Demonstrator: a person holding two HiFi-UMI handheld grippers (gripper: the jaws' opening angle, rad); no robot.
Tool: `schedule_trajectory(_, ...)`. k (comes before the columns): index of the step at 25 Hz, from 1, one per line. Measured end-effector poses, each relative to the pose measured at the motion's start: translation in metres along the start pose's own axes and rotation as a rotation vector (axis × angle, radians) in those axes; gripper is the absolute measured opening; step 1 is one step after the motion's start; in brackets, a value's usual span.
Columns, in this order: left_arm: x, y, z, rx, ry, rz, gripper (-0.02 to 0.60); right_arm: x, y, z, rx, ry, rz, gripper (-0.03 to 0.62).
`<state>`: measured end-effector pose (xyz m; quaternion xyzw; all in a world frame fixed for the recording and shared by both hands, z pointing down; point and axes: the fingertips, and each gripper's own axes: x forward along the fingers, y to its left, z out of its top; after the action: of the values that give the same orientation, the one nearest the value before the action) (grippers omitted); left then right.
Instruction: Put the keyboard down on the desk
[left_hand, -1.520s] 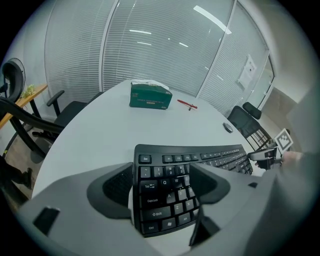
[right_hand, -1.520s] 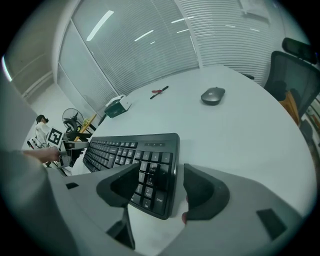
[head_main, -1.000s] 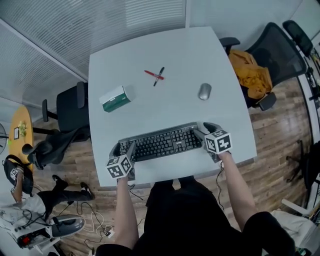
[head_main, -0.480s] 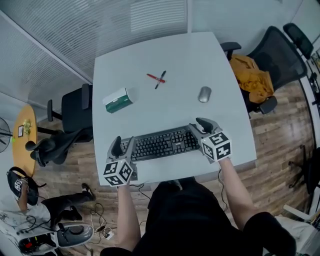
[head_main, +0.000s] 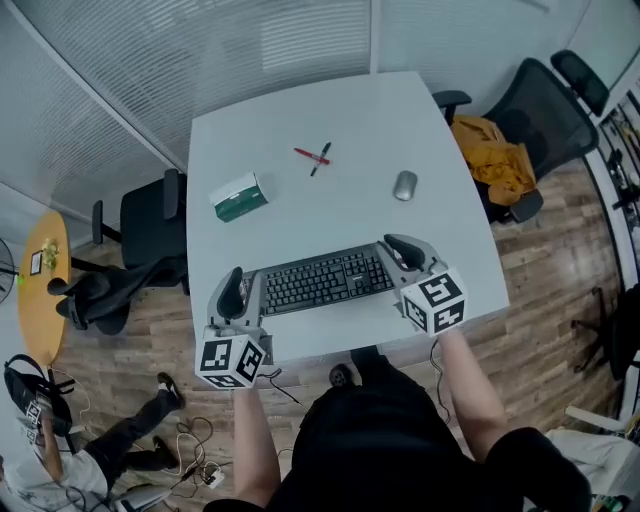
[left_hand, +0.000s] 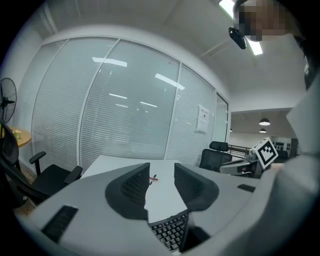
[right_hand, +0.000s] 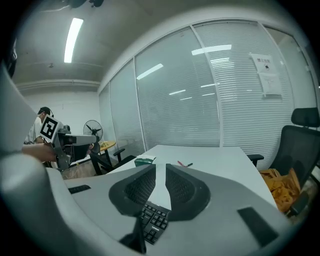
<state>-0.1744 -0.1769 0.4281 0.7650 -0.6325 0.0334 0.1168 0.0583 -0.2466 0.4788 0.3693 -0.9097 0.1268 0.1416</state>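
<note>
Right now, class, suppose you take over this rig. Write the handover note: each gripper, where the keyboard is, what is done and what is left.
Left gripper: open and empty; its jaws have just been closing. It is beside the left end of the keyboard.
Right gripper: only a narrow gap between the jaws, which have just been closing; empty. It is at the keyboard's right end.
Keyboard: flat on the desk, near the front edge; neither gripper holds it.
Done: the keyboard is down.
Left: probably nothing but drawing both grippers clear.
</note>
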Motion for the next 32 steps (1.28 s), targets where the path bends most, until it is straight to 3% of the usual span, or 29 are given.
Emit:
schedule_trajectory(4, -0.033, -0.009, 0.018, 0.051, -0.047, -0.029, 0.124, -0.024, 0.032, 0.024, -0.030, -0.065, -0.011, 0.044)
schedule_trajectory(10, -0.084, -0.021, 0.028, 0.037, -0.093, -0.069, 0.052, -0.063, 0.090, 0.042, -0.059, -0.141, 0.002, 0.030)
schedule_trajectory(19, -0.141, -0.036, 0.035, 0.035, -0.141, -0.101, 0.014, -0.114, 0.142, 0.041, -0.068, -0.184, 0.002, 0.011)
schedule_trajectory(32, -0.164, -0.031, 0.041, 0.020, -0.156, -0.080, -0.002, -0.138, 0.146, 0.043, -0.078, -0.207, -0.014, 0.009)
